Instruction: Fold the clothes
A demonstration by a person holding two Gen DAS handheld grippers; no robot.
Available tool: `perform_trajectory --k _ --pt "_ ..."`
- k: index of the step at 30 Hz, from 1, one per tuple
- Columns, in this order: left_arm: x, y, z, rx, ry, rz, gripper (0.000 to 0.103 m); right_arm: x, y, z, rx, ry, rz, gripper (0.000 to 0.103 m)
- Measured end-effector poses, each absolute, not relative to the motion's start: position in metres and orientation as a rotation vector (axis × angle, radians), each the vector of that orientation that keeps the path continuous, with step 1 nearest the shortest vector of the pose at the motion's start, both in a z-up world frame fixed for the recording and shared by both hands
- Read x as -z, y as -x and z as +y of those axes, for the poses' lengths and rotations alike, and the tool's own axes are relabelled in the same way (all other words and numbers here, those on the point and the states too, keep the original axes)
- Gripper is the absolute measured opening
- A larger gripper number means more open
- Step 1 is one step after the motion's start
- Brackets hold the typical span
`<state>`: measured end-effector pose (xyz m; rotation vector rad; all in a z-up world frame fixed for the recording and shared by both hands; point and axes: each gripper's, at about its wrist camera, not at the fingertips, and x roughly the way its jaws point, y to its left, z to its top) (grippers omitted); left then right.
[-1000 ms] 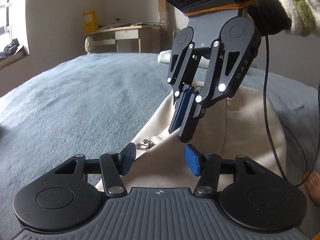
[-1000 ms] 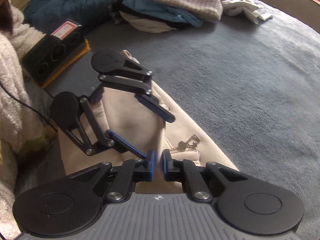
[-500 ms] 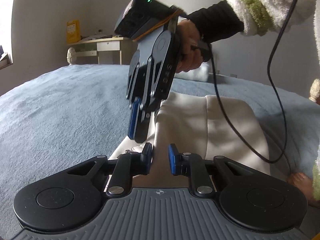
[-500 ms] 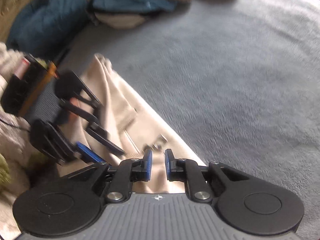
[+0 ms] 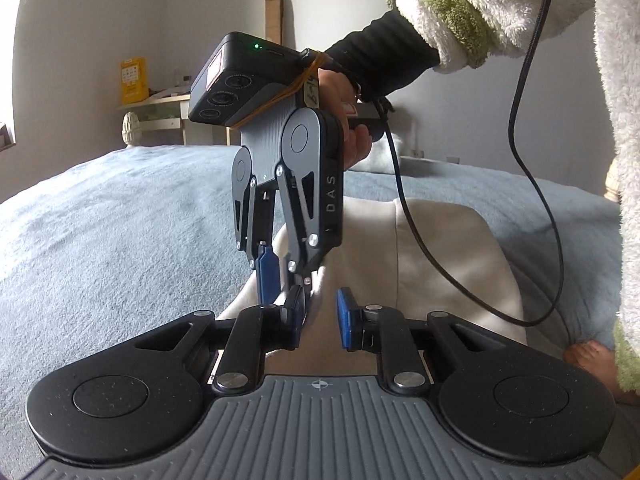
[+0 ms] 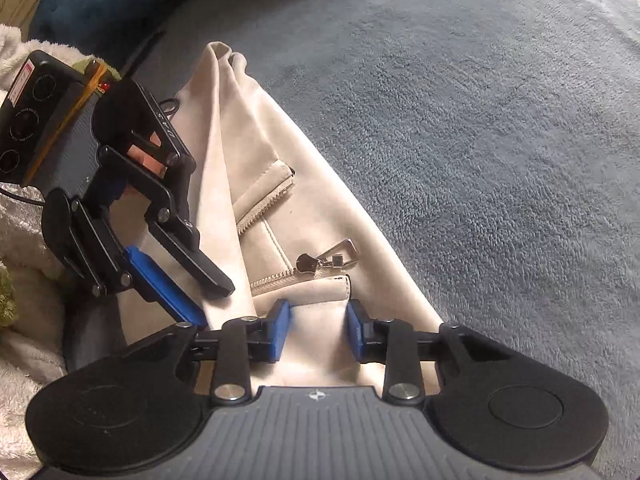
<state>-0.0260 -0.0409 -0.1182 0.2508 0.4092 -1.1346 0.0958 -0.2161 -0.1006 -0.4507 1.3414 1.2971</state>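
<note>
A beige zip jacket (image 6: 320, 208) lies on the blue-grey bedspread (image 6: 480, 120), with a raised fold running along its length. Its metal zip pull (image 6: 328, 258) rests just ahead of my right gripper (image 6: 318, 328), which is open with its pads astride the fabric edge. In the left wrist view the jacket (image 5: 440, 248) stretches away from my left gripper (image 5: 322, 318), whose pads stand a narrow gap apart above the cloth. From that side the right gripper (image 5: 282, 300) points down, right in front of it. Seen from the right, the left gripper (image 6: 212, 304) sits beside the fold, nothing visible between its pads.
A pile of blue and cream clothes (image 6: 100, 0) lies at the far end of the bed. A black cable (image 5: 532, 200) hangs over the jacket. A fluffy sleeve (image 5: 460, 12) and a bare foot (image 5: 588, 356) are on the right. A desk (image 5: 168, 116) stands by the wall.
The right gripper, nearly shut a second ago, has opened over the jacket edge. The left gripper narrowed from wide open to a small gap, then held that gap.
</note>
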Motion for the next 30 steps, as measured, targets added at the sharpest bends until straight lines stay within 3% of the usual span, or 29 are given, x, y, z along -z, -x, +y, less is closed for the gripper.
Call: perform_trajectory --k 2,13,18,21,26,30 --pt "0.117 0.027 -0.040 1.134 -0.247 0.405 0.017 0.094 -0.094 -0.215 -1.312 0.443 1.287 0.012" --pt "0.124 0.018 -0.052 1.064 -0.268 0.451 0.017 0.103 -0.092 -0.195 -1.305 0.421 1.143 0.008" --pt "0.127 0.001 -0.054 0.988 -0.212 0.522 0.017 0.085 -0.116 -0.240 -1.039 0.140 1.129 0.015" --pt "0.128 -0.008 -0.053 0.951 -0.166 0.555 0.017 0.062 -0.128 -0.290 -0.796 -0.060 1.029 0.026" --pt "0.129 -0.019 -0.050 0.889 -0.099 0.591 0.013 0.061 -0.089 -0.340 -0.602 -0.155 0.985 0.040" --pt "0.126 -0.028 -0.034 0.851 -0.074 0.619 0.013 0.061 -0.057 -0.378 -0.455 -0.220 0.946 0.040"
